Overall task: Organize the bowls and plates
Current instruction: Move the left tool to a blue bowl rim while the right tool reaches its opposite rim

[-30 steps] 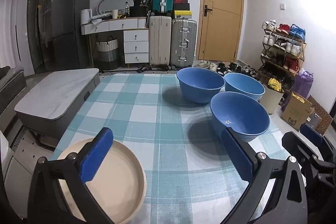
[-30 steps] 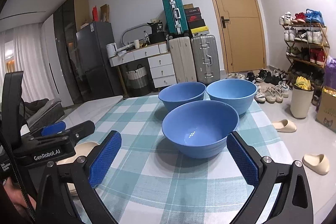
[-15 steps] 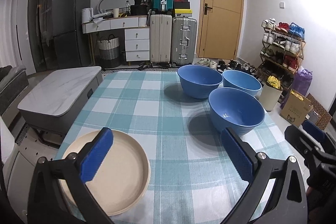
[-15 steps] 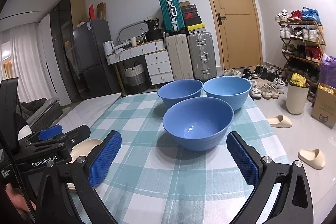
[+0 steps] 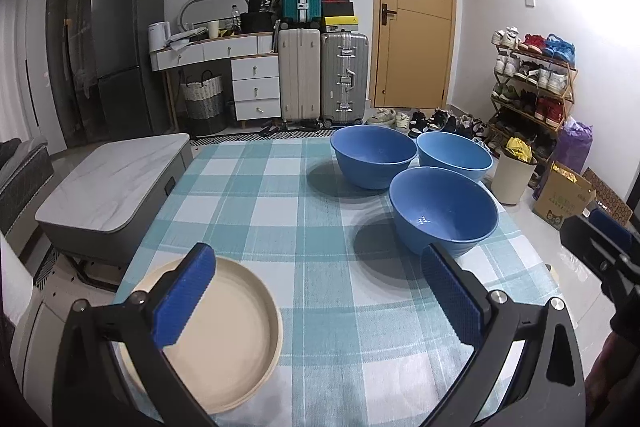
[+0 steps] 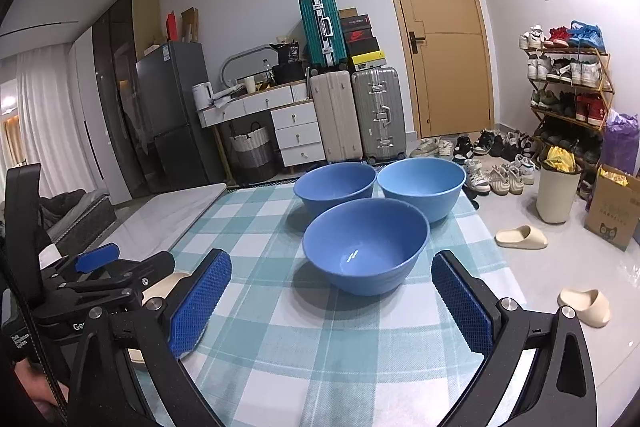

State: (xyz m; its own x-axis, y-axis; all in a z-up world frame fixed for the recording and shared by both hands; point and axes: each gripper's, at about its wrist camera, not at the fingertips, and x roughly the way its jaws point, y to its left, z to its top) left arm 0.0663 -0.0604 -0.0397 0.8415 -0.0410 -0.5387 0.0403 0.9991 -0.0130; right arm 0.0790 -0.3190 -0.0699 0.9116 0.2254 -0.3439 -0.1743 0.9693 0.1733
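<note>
Three blue bowls stand on the checked tablecloth [image 5: 280, 227]: a near one [image 5: 444, 211] and two behind it [image 5: 374, 157] [image 5: 454, 155]. In the right wrist view the near bowl [image 6: 366, 245] sits just ahead of my open, empty right gripper [image 6: 332, 301], with the other two [image 6: 336, 187] [image 6: 420, 187] behind it. A beige plate [image 5: 224, 331] lies at the table's near left corner, under the left finger of my open, empty left gripper [image 5: 320, 295]. The plate is mostly hidden in the right wrist view [image 6: 160, 291].
A grey marble-top low table [image 5: 112, 179] stands left of the table. Suitcases [image 5: 324, 75], drawers and a door are at the back. A shoe rack [image 5: 532, 83], bin [image 5: 512, 179] and cardboard box [image 5: 560, 199] stand on the right; slippers [image 6: 520, 237] lie on the floor.
Both grippers have drawn back a little from the table; the bowls look smaller and more of the plate shows. Nothing on the table moved.
</note>
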